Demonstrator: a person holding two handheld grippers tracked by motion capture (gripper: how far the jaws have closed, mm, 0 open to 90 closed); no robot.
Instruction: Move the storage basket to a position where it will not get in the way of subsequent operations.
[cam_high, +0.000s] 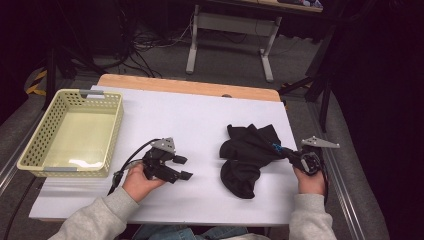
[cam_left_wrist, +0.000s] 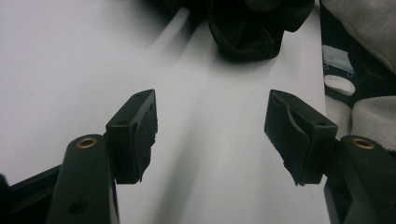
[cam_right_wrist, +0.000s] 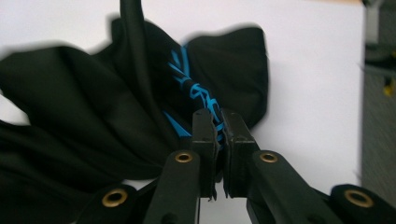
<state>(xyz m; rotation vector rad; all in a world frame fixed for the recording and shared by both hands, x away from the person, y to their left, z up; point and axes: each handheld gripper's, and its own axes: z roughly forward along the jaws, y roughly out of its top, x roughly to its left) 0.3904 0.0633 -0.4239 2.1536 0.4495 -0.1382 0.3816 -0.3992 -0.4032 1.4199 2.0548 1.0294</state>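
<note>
Right tool (cam_high: 286, 151): held in the person's right hand (cam_high: 311, 181) at the near right part of the white tabletop (cam_high: 200, 120), pointing toward the left tool. Its jaws are together, clamped on a gathered fold of the black cloth (cam_high: 248, 155). In the right gripper view the right tool (cam_right_wrist: 219, 122) pinches the fabric where blue print (cam_right_wrist: 194, 88) runs across it, and the black cloth (cam_right_wrist: 84, 121) fans out ahead of the jaws and to their left, lying crumpled on the tabletop (cam_right_wrist: 308, 70). A black cable (cam_right_wrist: 133, 51) crosses over the cloth just ahead of the jaws.

Left tool (cam_high: 184, 168): held in the person's left hand (cam_high: 139, 181), resting low over the tabletop and pointing toward the cloth. Its jaws stand apart with nothing between them. In the left gripper view the left tool (cam_left_wrist: 210, 130) frames bare tabletop (cam_left_wrist: 70, 70), and the black cloth (cam_left_wrist: 247, 28) lies well ahead of the fingertips, apart from them.

Cloth: bunched in a heap directly in front of the right tool and touching it, between the two tools, nearer the right one.

Basket (cam_high: 114, 135): a pale yellow perforated basket sits behind the left tool, on the side away from the cloth, well apart from both tools.
</note>
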